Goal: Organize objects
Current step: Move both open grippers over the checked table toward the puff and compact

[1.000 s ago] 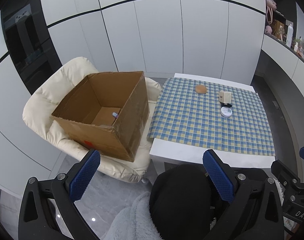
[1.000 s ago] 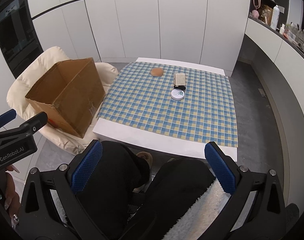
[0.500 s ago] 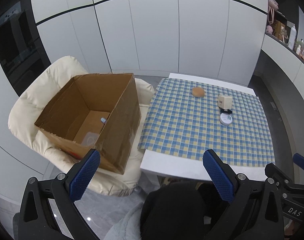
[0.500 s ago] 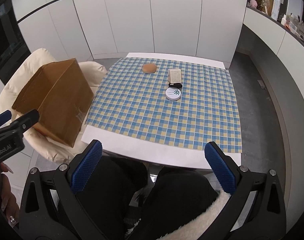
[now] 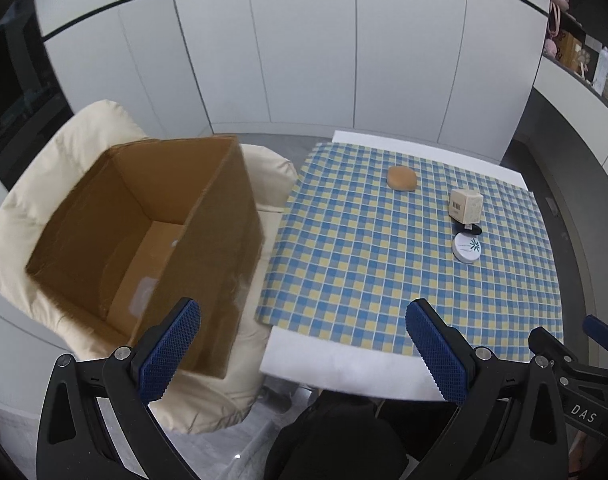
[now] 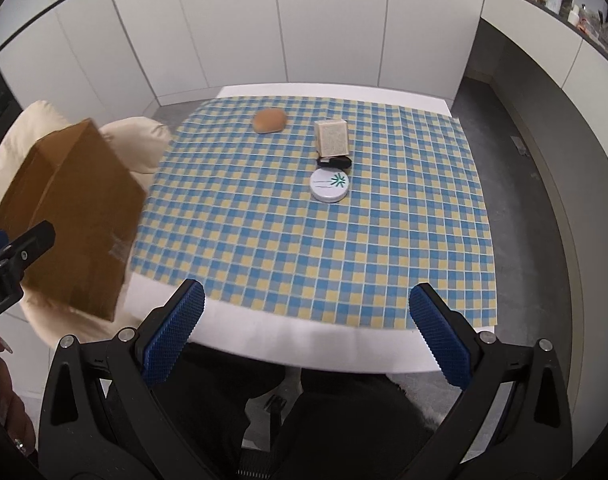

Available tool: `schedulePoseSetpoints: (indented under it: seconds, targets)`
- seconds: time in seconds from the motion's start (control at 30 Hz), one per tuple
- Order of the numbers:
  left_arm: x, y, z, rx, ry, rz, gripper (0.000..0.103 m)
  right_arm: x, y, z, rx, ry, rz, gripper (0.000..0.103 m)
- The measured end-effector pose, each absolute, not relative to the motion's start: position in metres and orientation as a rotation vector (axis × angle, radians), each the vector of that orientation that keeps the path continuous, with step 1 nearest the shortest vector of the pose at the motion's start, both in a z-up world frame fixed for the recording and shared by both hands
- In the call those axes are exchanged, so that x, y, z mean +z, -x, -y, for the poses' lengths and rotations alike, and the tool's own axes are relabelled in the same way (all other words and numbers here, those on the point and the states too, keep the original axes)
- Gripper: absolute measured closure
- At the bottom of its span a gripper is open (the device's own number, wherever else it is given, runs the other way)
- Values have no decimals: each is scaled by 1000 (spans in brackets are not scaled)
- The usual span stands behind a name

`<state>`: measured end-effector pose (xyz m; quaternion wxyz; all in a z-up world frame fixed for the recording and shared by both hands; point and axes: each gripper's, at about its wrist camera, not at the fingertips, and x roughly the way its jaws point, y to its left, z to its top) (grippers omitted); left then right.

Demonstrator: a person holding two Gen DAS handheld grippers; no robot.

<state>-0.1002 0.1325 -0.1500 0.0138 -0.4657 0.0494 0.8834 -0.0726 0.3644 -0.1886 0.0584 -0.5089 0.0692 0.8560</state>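
Both grippers hung over the person's dark-clad lap, short of the table; the left gripper [image 5: 304, 340] had its jaws spread wide with nothing between them; the right gripper [image 6: 305, 330] likewise stood released and empty.

Beyond them lay the checked cloth [image 6: 264, 232] on the white table [image 6: 304, 344]. The things to sort sat well apart from the grippers, toward the far side: a brown bun [image 6: 268, 121]; a small carton [image 6: 331, 138] upright; a black piece [image 6: 335, 162] touching its foot; a white tin [image 6: 330, 185] just beside that.

The bun looked soft and light, best pinched gently across its middle; the carton seemed stiff but crushable, to be taken on two flat faces; the tin looked hard and smooth, likely slippery, so a grip across its rim seemed wisest.

The cardboard box [image 5: 144, 240] sat open on the cream chair [image 5: 64, 160] left of the table.

Against a second earlier, both views had drawn closer to the table; the box showed larger and blurred; the things on the cloth had not shifted.
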Motion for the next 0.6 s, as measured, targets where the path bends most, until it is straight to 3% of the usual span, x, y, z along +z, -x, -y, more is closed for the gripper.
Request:
schedulePoseSetpoints:
  seconds: [0.6]
  targets:
    - [-222,209,-185,2697,1431,-264,1,-260,192,-412,2576,1479,-263,0]
